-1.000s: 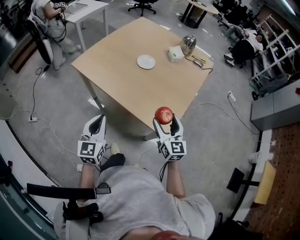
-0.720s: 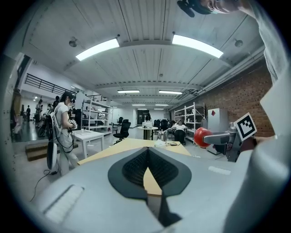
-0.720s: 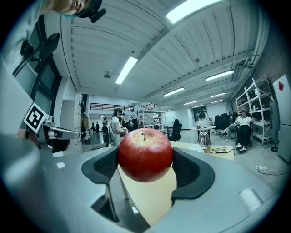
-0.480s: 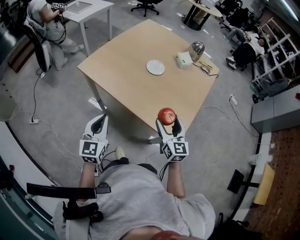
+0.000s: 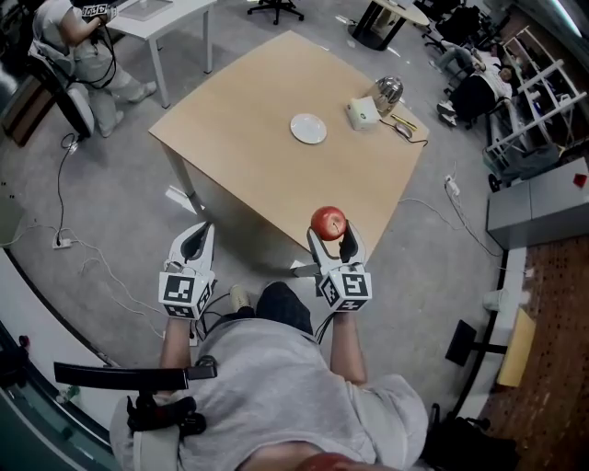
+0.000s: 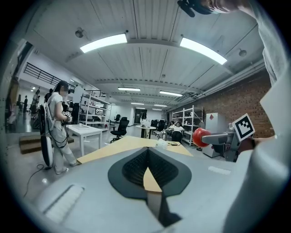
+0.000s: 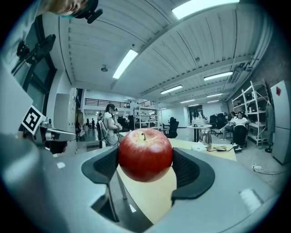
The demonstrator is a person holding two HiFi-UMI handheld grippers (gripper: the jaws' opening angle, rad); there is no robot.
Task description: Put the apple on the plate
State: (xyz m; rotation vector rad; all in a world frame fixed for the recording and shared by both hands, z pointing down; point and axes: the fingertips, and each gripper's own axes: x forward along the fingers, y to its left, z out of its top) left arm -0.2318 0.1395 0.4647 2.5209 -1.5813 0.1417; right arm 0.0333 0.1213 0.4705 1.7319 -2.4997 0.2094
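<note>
- Right tool [image 5: 331, 231]: held in the person's right hand; its two dark padded jaws pinch the round red apple [image 5: 329, 222] by its sides, stem upward.
- Round red apple: raised in the air, seen against the near corner of the light wooden square surface [image 5: 241, 147]; well apart from the small white round plate [image 5: 308, 128].
- Small white round plate: lies bare toward the far side of the surface; a pale boxy object [image 5: 363, 114] and a shiny metal jug [image 5: 389, 91] stand to its right, near the far right edge.
- Left tool [image 5: 193, 242]: held low beside the surface; jaw tips pressed together, nothing between them.
- Background: a standing person [image 5: 78, 46] by a white table [image 5: 161, 13].
</note>
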